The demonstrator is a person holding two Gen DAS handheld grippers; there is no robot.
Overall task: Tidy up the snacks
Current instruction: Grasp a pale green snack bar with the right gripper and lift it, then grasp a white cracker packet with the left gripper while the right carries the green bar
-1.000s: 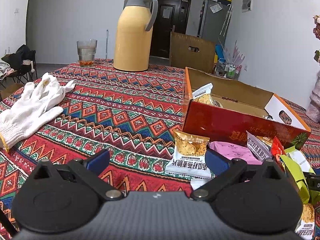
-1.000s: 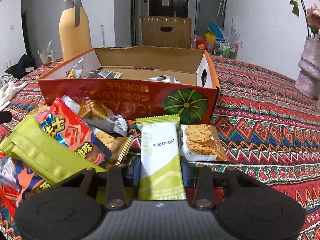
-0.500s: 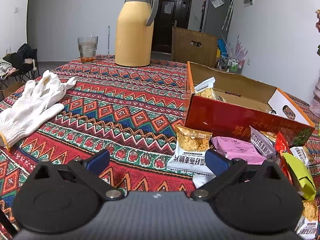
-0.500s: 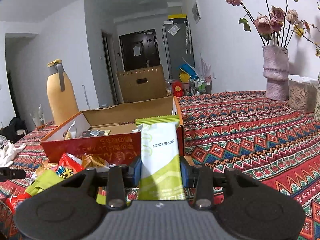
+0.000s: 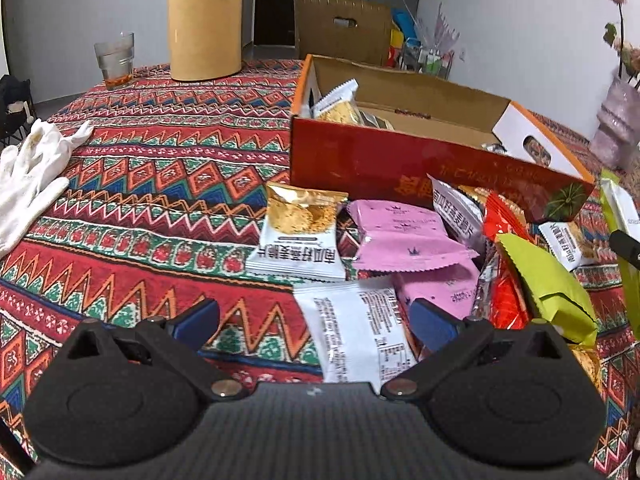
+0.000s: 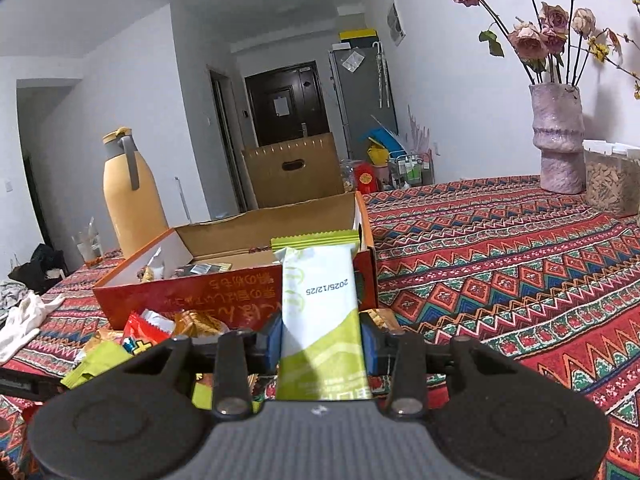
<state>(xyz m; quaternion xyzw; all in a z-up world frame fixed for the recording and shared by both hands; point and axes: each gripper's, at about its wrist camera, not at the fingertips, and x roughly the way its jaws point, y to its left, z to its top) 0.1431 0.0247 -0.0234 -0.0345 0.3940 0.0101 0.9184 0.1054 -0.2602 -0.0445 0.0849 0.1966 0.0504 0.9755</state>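
My right gripper (image 6: 322, 338) is shut on a green-and-white snack packet (image 6: 320, 292), lifted above the table in front of the open red cardboard box (image 6: 192, 292). The box (image 5: 400, 160) holds a few packets. In the left wrist view my left gripper (image 5: 314, 320) stands open over a white packet (image 5: 352, 336) lying printed side up between its blue pads, not pressed. Beyond it lie a gold-topped white packet (image 5: 300, 232), pink packets (image 5: 404, 236), a red one (image 5: 504, 220) and a lime-green one (image 5: 548, 280).
A yellow thermos jug (image 5: 204, 20) and a glass (image 5: 114, 56) stand at the far edge. White gloves (image 5: 28, 172) lie at the left. A vase of flowers (image 6: 558, 140) and a clear container (image 6: 610, 180) stand at the right. A brown carton (image 6: 294, 168) stands behind the table.
The right gripper rose and tilted up with the green-and-white packet, off the pile. The left gripper moved right and tipped down over the snack pile, so the white packet now lies between its pads.
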